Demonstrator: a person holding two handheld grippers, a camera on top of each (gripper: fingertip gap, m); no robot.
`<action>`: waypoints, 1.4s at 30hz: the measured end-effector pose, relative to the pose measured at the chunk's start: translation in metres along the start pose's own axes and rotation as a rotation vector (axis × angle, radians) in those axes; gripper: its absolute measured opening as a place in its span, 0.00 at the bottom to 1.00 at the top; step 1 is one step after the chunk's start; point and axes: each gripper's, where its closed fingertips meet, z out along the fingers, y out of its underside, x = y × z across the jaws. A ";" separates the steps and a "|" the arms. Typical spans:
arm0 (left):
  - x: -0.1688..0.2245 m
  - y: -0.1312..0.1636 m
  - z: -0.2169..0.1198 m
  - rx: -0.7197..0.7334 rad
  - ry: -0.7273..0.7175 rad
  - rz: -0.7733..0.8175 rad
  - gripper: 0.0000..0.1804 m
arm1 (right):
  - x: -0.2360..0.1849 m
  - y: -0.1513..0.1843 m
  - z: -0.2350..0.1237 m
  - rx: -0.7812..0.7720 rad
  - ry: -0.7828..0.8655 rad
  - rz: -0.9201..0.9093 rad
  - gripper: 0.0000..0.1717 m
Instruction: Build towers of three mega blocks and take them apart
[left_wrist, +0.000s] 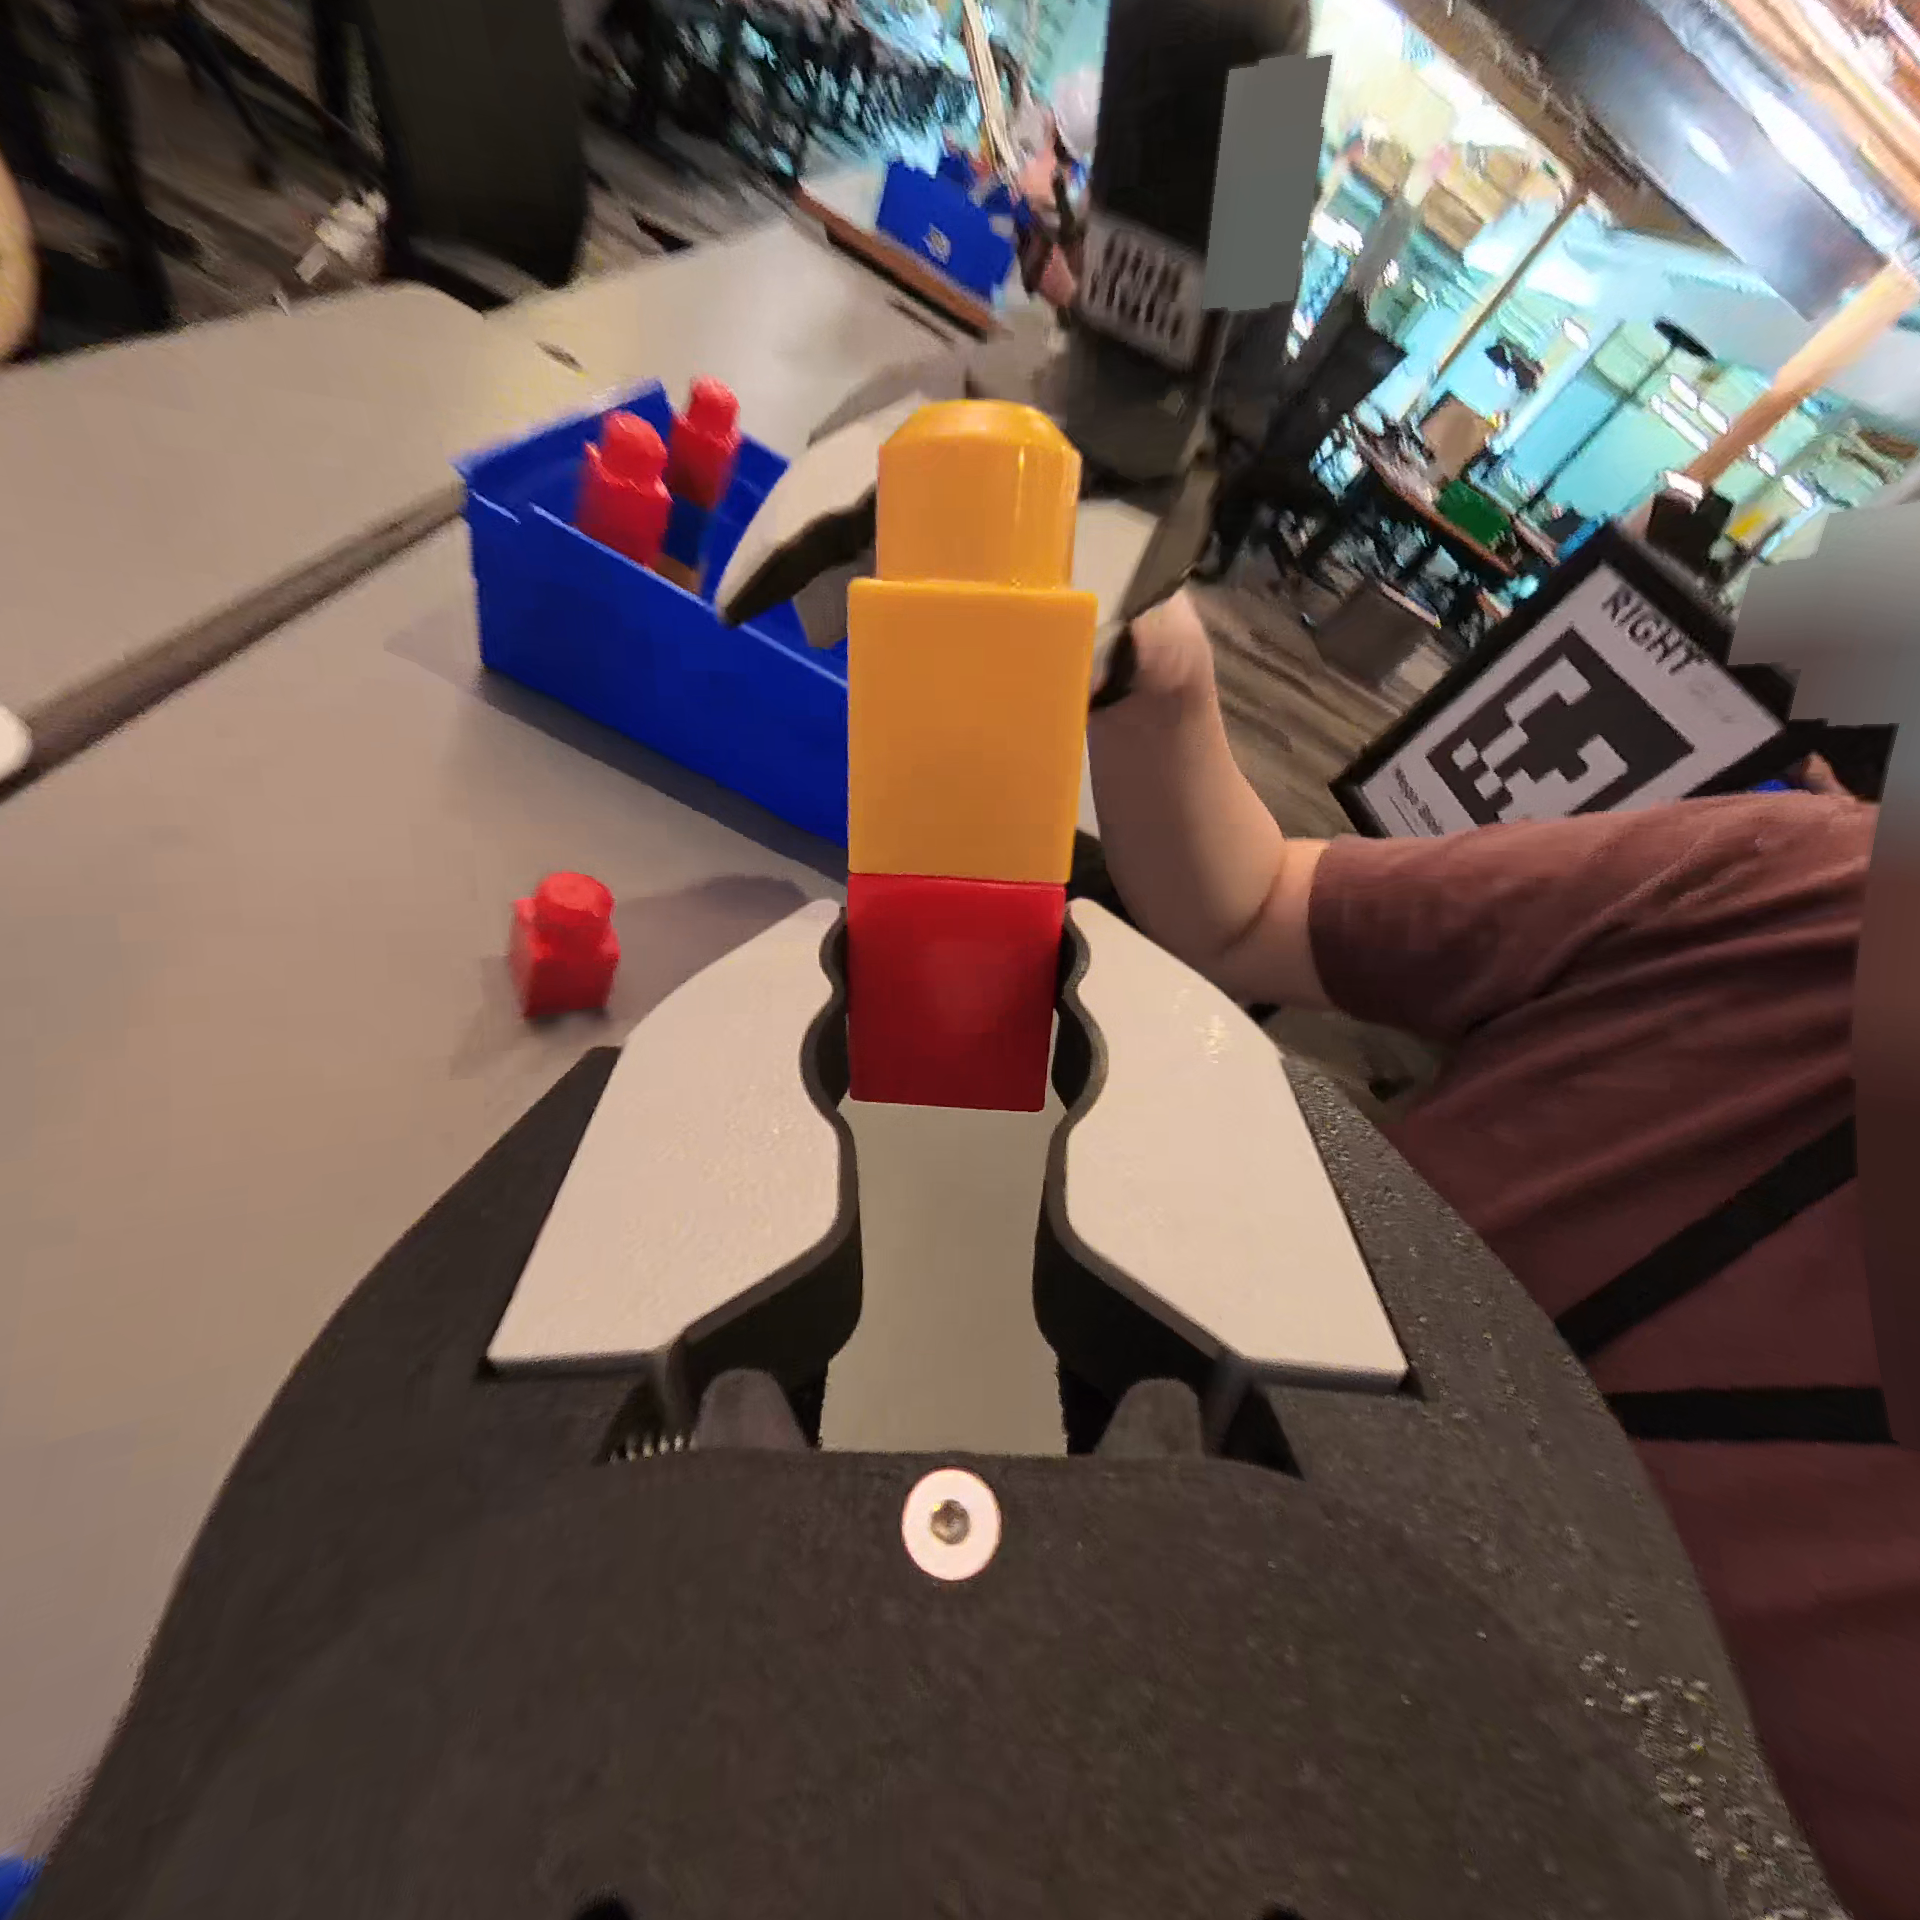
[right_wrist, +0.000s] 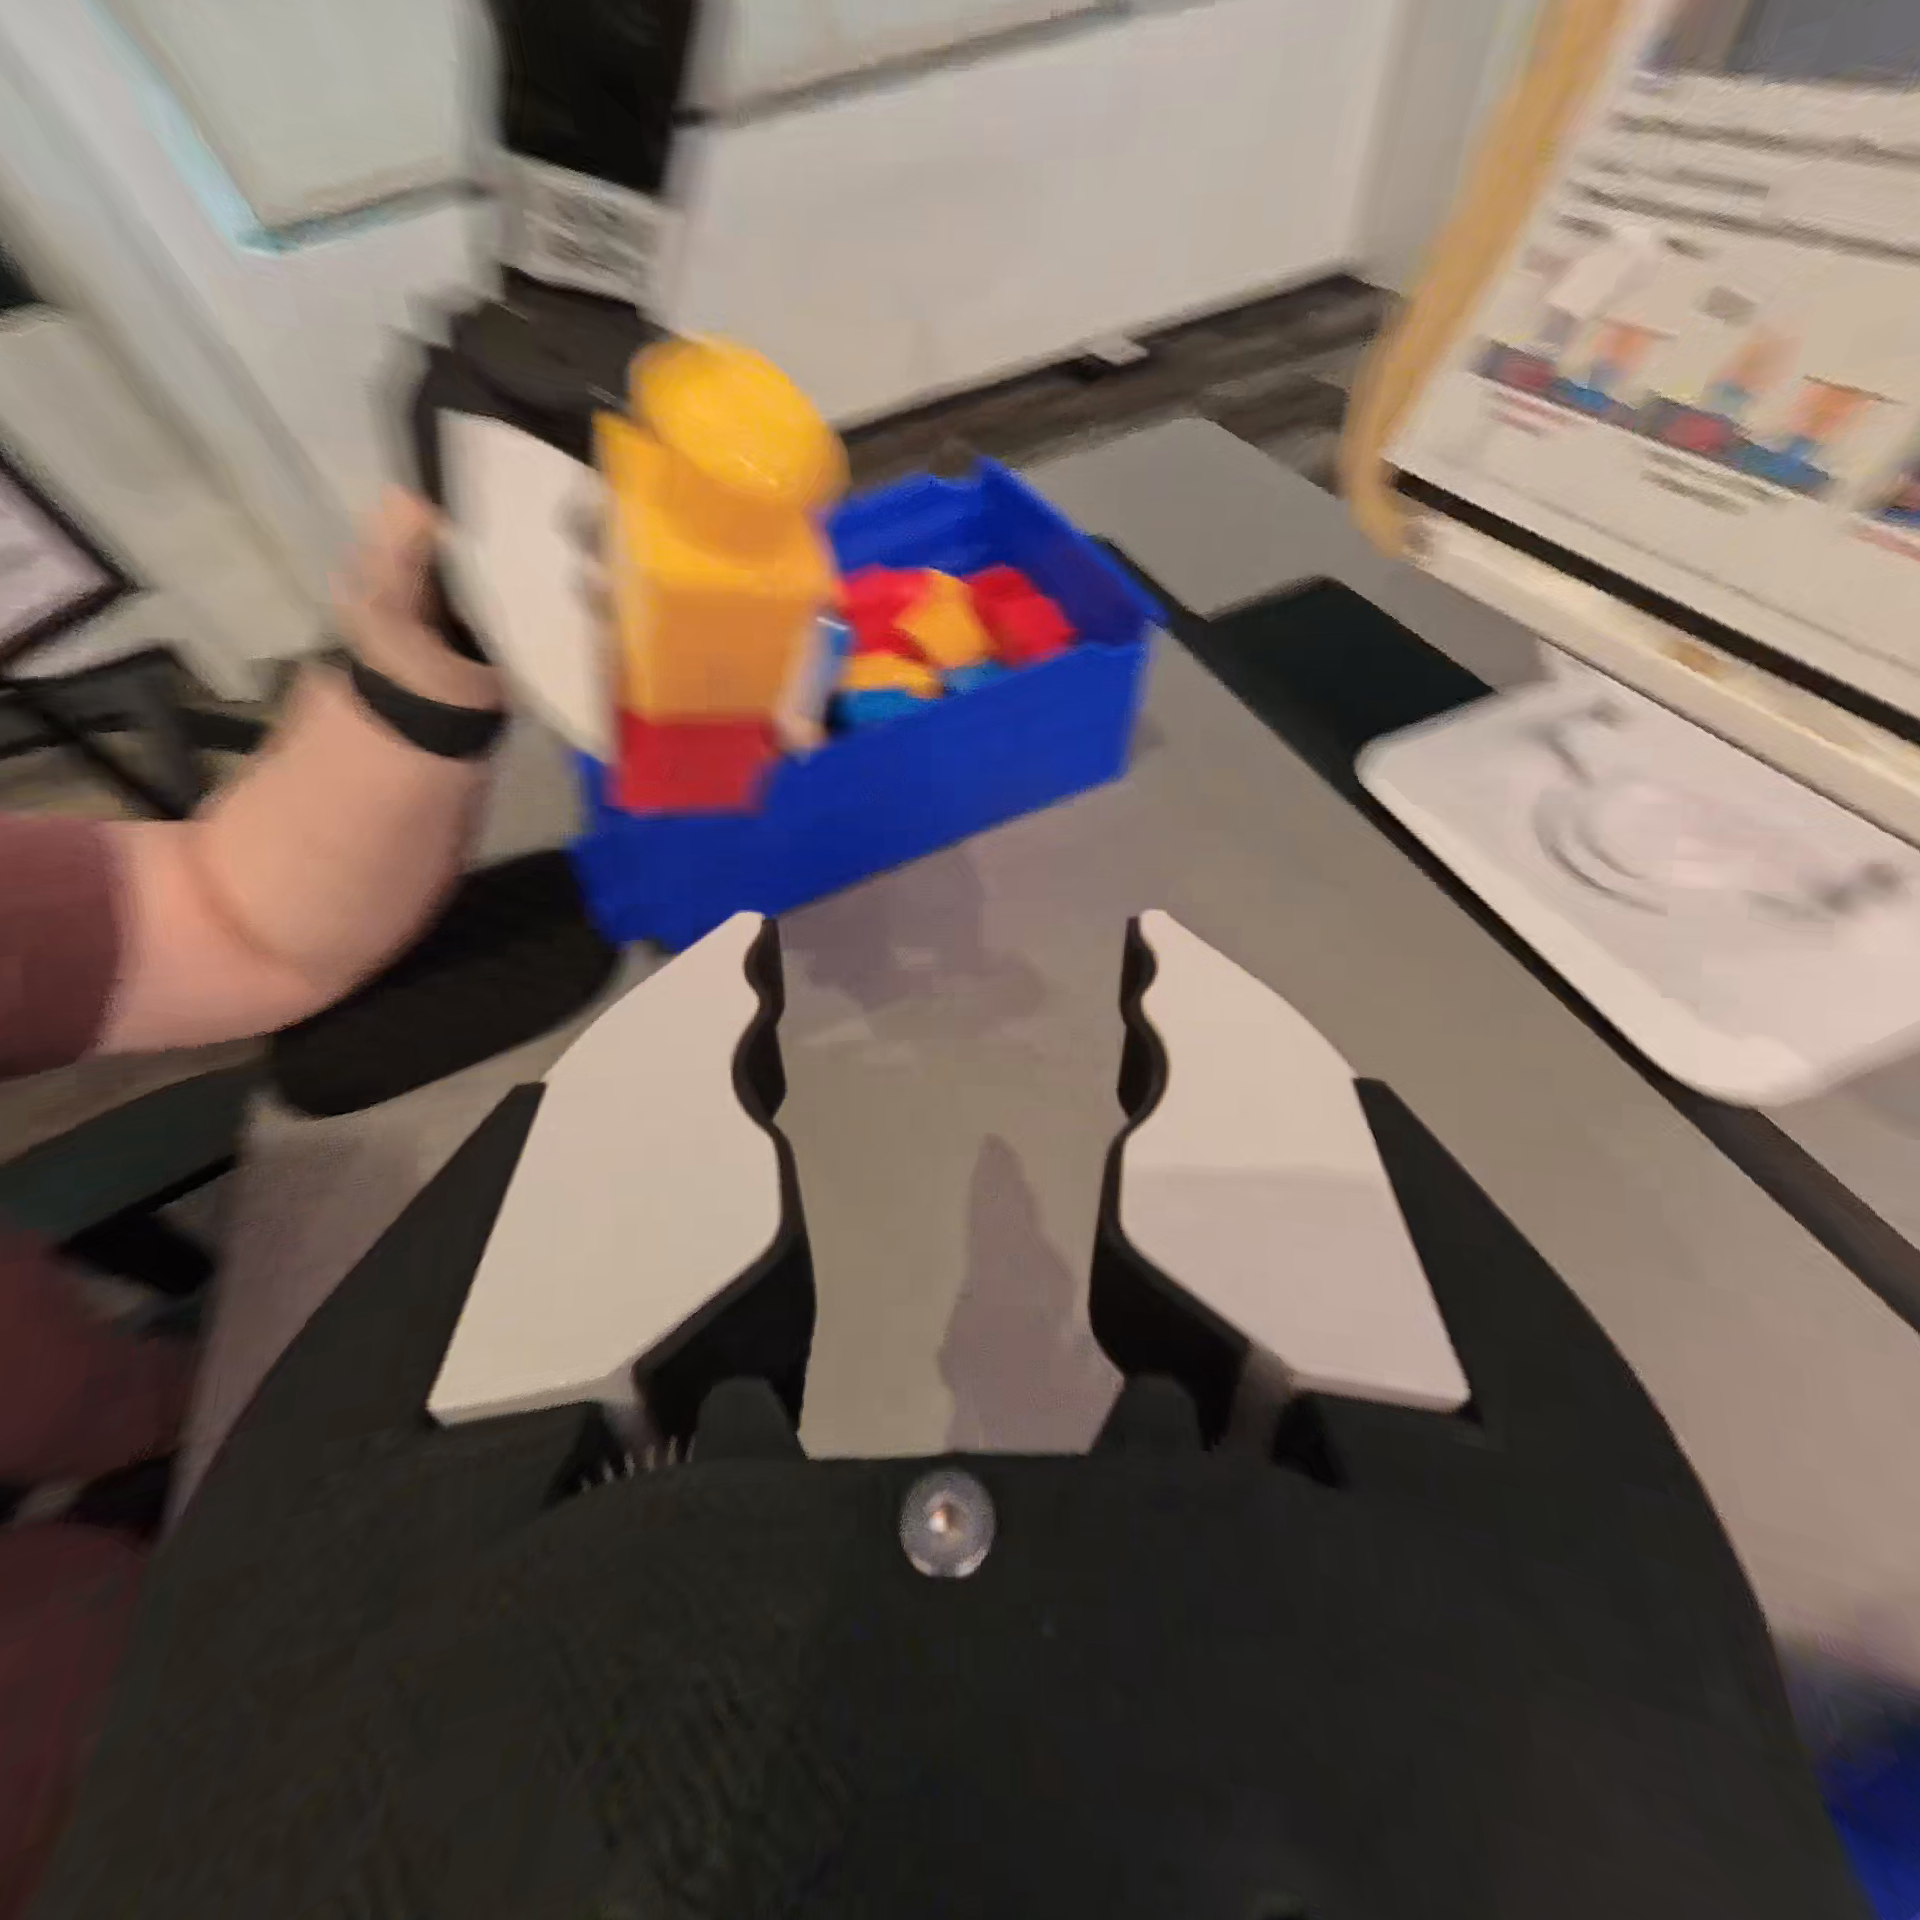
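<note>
In the centre of the left wrist view, the left gripper (left_wrist: 954, 987) is clamped on the red block (left_wrist: 951, 992) at the base of a 2-block stack, both pads pressed flat against its sides. A yellow block (left_wrist: 966, 727) sits plugged on top of the red one, its round stud reaching toward the upper middle of the frame. The stack is held up off the grey table (left_wrist: 260, 831).

Behind the yellow block, the right gripper (left_wrist: 940, 566) shows its 2 fingers spread on either side of the stud, apart from it as far as the view lets one judge. In the right wrist view, that gripper (right_wrist: 951, 997) stands wide open in the lower centre with only bare tabletop between the fingertips; the stack appears blurred at upper left of that frame.

A loose red block (left_wrist: 564, 943) lies on the table at the left of the left wrist view, just beside the gripper's left finger. A blue bin (left_wrist: 644, 644) sits above it toward the upper left, with 2 red blocks (left_wrist: 665, 478) standing upright inside. The right wrist view shows the bin (right_wrist: 883, 810) holding a heap of red, yellow and blue blocks (right_wrist: 935, 634). A white tray (right_wrist: 1662, 862) rests at the right edge of that frame.
</note>
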 end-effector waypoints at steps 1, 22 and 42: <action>-0.001 -0.006 -0.009 0.032 -0.019 0.005 0.20 | 0.020 0.014 0.005 -0.063 0.109 0.033 0.39; -0.002 -0.003 -0.030 -0.016 -0.087 0.061 0.20 | 0.036 0.026 0.024 -0.045 0.115 0.100 0.21; 0.022 0.080 0.046 -0.483 0.080 0.035 0.19 | -0.068 0.011 -0.016 -0.100 -0.519 0.085 0.21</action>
